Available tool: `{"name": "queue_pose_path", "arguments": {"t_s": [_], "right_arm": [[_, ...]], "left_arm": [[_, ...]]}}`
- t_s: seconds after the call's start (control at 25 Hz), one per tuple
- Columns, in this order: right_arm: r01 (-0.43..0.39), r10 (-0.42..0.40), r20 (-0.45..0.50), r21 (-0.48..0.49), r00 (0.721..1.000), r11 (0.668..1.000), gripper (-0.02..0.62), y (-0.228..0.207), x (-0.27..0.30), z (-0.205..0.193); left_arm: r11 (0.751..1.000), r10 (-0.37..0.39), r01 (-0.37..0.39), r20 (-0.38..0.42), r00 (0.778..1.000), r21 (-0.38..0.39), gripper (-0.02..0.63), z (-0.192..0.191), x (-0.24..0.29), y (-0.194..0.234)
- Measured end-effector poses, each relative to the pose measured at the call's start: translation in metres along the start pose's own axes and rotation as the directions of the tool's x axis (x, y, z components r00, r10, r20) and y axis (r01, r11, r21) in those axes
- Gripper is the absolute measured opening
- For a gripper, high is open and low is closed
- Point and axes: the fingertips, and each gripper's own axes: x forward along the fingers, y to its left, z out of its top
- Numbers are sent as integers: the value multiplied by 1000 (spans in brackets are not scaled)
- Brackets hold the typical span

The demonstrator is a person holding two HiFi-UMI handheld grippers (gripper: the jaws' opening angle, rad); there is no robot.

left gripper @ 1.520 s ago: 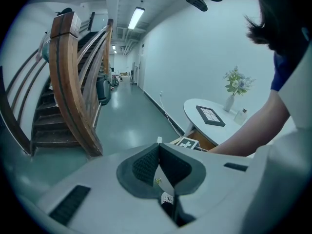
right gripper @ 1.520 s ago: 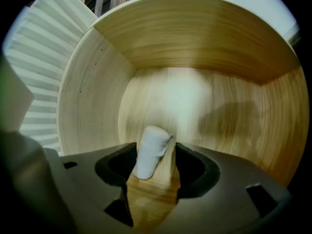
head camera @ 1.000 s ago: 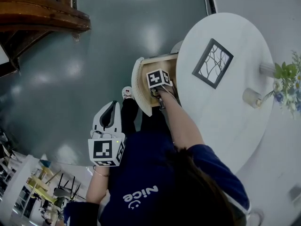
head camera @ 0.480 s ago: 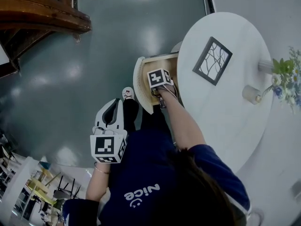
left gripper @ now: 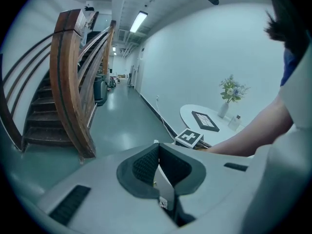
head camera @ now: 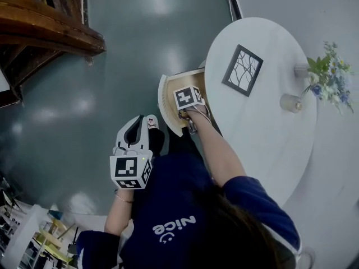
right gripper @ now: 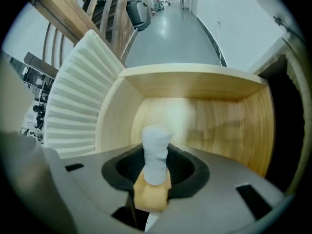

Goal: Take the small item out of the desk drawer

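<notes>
The wooden drawer point(head camera: 168, 102) with a ribbed white front point(right gripper: 73, 106) stands pulled out from under the round white table point(head camera: 269, 139). My right gripper point(right gripper: 156, 172) points straight down over the drawer's bare wooden floor point(right gripper: 219, 126) and is shut on the small item point(right gripper: 156, 152), a white cylinder on a tan block. Its jaws have just been closing a little, with the item between them. In the head view only its marker cube point(head camera: 188, 97) shows above the drawer. My left gripper point(head camera: 134, 130) hangs over the floor beside my leg, shut and holding nothing point(left gripper: 158, 172).
On the table lie a framed picture point(head camera: 242, 70), a small bottle point(head camera: 290, 102) and a vase of flowers point(head camera: 325, 74). A wooden staircase point(head camera: 45, 27) rises at the far left. Grey polished floor point(head camera: 112, 83) stretches between the stairs and the table.
My right gripper has risen a little above the drawer floor with the small item in it. The left gripper has hardly moved. The head view has shifted slightly.
</notes>
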Motion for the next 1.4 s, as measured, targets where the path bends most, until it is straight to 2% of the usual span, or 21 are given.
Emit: {"name": "queue_pose_path", "arguments": {"t_s": [0.24,0.52,0.96,1.12,1.32,1.4], "right_arm": [[-6,6,42,13,999,1000,141,11,-26,-6],[-8,0,144,58,990,998,140,24,-57,-9],[3,-48,327,138,944,990,140,37,-117,-14],[12,-81,345,196,935,981,140,38,-136,-28],[-32,-74,462,218,884,976,140,48,-153,-28],[-15,-100,499,221,861,975,140,46,-164,-29]], "left_arm": [[999,-43,43,33,999,20,3,8,0,-3],[996,-80,78,63,995,40,3,12,-8,-2],[986,-151,142,100,984,86,3,19,-22,-10],[978,-186,175,103,977,111,3,19,-23,-16],[968,-220,204,102,970,149,3,20,-27,-22],[963,-234,216,108,966,161,3,23,-27,-24]]}}
